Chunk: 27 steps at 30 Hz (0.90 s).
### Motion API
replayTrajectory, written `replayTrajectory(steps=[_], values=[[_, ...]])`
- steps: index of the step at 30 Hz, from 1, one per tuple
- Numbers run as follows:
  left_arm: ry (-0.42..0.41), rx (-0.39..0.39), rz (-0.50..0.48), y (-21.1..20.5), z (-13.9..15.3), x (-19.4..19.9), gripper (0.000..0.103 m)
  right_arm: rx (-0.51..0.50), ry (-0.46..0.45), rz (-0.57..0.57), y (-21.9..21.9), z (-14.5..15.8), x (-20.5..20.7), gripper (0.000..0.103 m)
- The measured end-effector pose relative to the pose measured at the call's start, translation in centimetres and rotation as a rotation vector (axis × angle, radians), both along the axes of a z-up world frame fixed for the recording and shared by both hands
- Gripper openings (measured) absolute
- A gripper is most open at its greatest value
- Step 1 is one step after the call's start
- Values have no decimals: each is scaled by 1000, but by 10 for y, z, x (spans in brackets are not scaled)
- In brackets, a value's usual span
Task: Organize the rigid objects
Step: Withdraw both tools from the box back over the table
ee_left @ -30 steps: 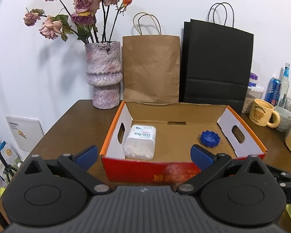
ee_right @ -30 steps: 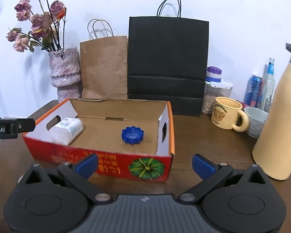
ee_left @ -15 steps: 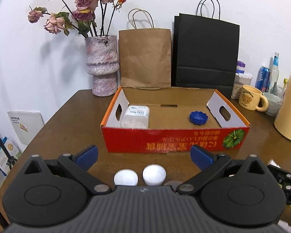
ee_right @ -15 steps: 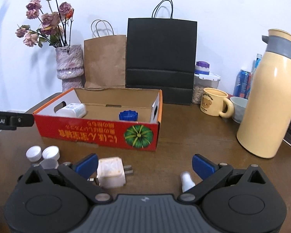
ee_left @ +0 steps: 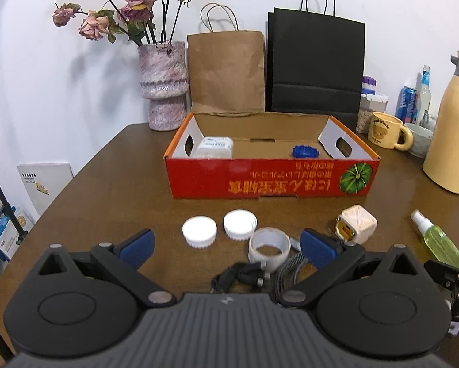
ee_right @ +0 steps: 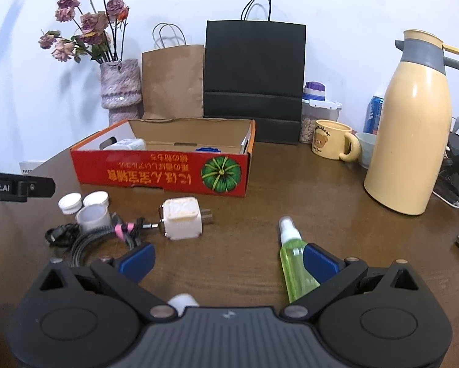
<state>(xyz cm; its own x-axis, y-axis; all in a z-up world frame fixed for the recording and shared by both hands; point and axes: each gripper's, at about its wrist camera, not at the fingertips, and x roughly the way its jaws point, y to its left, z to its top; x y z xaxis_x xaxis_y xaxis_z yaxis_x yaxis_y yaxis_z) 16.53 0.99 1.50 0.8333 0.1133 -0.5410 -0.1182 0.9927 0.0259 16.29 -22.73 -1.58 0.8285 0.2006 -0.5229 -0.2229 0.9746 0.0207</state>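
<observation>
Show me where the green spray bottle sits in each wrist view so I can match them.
Left wrist: green spray bottle at far right, lying on the table.
Right wrist: green spray bottle at lower centre, beside the right-side finger.
Shared landmark: white plug adapter, left of the bottle in both.

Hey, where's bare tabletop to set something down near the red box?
Free: the brown wooden table between the red cardboard box and the cream thermos jug; also left of the box. Crowded: in front, two white caps, tape ring, white plug adapter, cables.
</observation>
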Motion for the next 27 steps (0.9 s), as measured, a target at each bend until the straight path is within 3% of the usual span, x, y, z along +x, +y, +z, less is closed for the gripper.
replayTrajectory(steps=[16,27], values=[[30,-21,1,-6,-19,-39,103,-12,32,-10,-14,-20,-41,103],[33,-21,4,-5,-26,-58,103,-19,74,30,-10,-36,-46,103]])
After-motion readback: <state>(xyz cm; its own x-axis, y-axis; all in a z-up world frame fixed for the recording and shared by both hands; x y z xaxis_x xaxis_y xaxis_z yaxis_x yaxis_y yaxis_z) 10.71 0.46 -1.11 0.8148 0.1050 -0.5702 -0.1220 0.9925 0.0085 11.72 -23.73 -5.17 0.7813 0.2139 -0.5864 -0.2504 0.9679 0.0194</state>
